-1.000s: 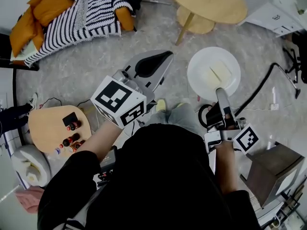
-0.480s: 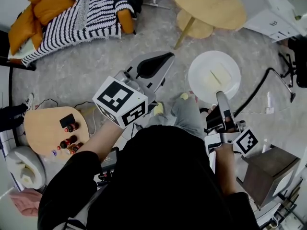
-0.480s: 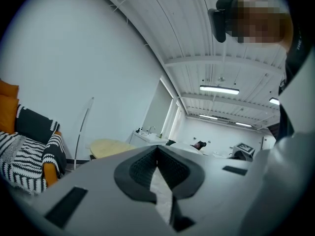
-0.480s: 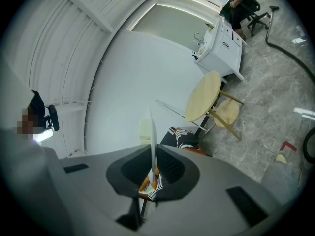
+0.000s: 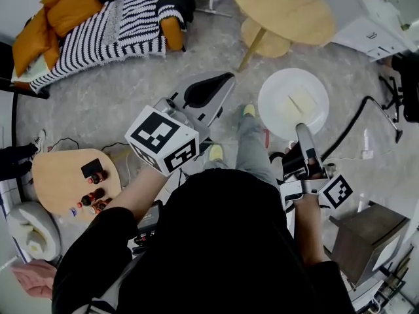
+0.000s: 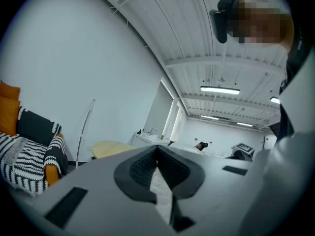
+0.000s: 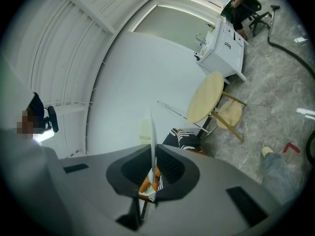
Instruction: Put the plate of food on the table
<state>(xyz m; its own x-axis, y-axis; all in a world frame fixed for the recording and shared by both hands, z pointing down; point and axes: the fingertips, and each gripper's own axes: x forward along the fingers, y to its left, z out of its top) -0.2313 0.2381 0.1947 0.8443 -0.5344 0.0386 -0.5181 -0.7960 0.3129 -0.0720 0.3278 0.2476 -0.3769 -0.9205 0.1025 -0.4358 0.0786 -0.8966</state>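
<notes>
A white plate (image 5: pixel 292 103) carries a pale slab of food (image 5: pixel 298 101). My right gripper (image 5: pixel 300 127) is shut on its near rim and holds it level above the grey floor. In the right gripper view the plate (image 7: pixel 152 132) shows edge-on as a thin line between the pads of the right gripper (image 7: pixel 152 154). The round wooden table (image 5: pixel 281 2) stands just beyond the plate; it also shows as the table (image 7: pixel 205 98) ahead and to the right. My left gripper (image 5: pixel 226 78) hangs left of the plate, shut and empty; its jaws (image 6: pixel 156 149) meet with nothing between them.
A wooden stool (image 5: pixel 265 34) is tucked under the table. A sofa with a striped blanket (image 5: pixel 98 25) lies far left. A low side table with bottles (image 5: pixel 72 178) is at my left. A black cable (image 5: pixel 357 120) crosses the floor right; a white cabinet (image 5: pixel 373 12) stands beyond.
The person's leg with the yellow shoe has stepped forward under the plate. Both grippers and the plate keep their places in the view.
</notes>
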